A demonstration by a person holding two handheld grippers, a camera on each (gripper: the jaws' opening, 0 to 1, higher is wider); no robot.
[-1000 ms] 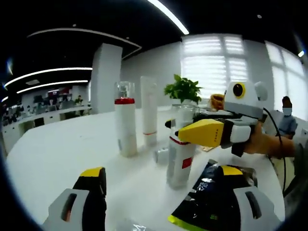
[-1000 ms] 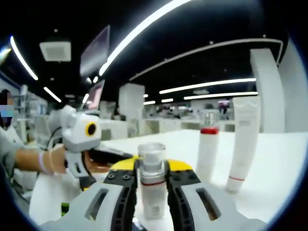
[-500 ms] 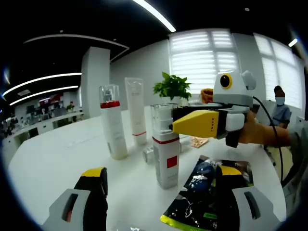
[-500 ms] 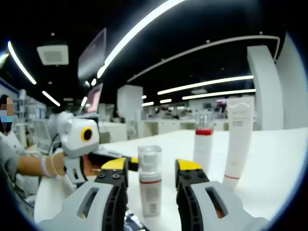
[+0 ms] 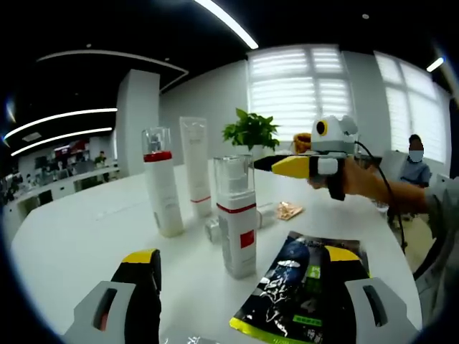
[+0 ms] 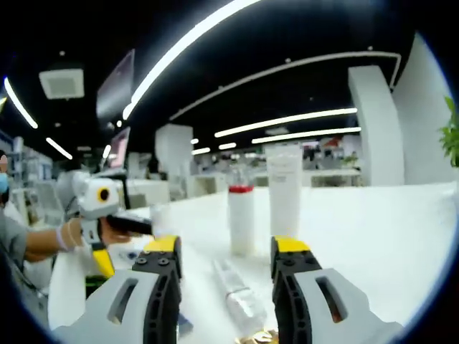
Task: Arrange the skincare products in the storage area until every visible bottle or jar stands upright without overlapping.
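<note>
— Office hall, white desk (image 5: 79,244). What stands on it, left to right in the left gripper view?

— Red-banded bottle (image 5: 161,183) with a clear cap, upright. Just to its right and farther back, a white tube (image 5: 195,166), also upright. Then the square pump bottle (image 5: 235,216), upright, clear cap on top, red band and red label on the front. A dark foil sachet (image 5: 290,290) lies flat near the right jaw. A potted plant (image 5: 251,132) sits at the back.

— Anything inside the bottles?

— Cannot tell; the bodies are opaque white.

— Any of them touching?

— No, all three stand apart. Broad bare desk to the left of them, running to the curved edge.

— And the claws?

— Left claw (image 5: 240,272) has its jaws wide apart, nothing between them. Right claw (image 6: 226,261) likewise spread and empty; it also shows in the left gripper view, up in the air right of the pump bottle.

— Anything lying down?

— In the right gripper view a clear bottle (image 6: 237,290) lies on its side between the jaws, long axis running away from the camera toward the upright red-capped bottle (image 6: 242,218) and tube (image 6: 285,188).
</note>
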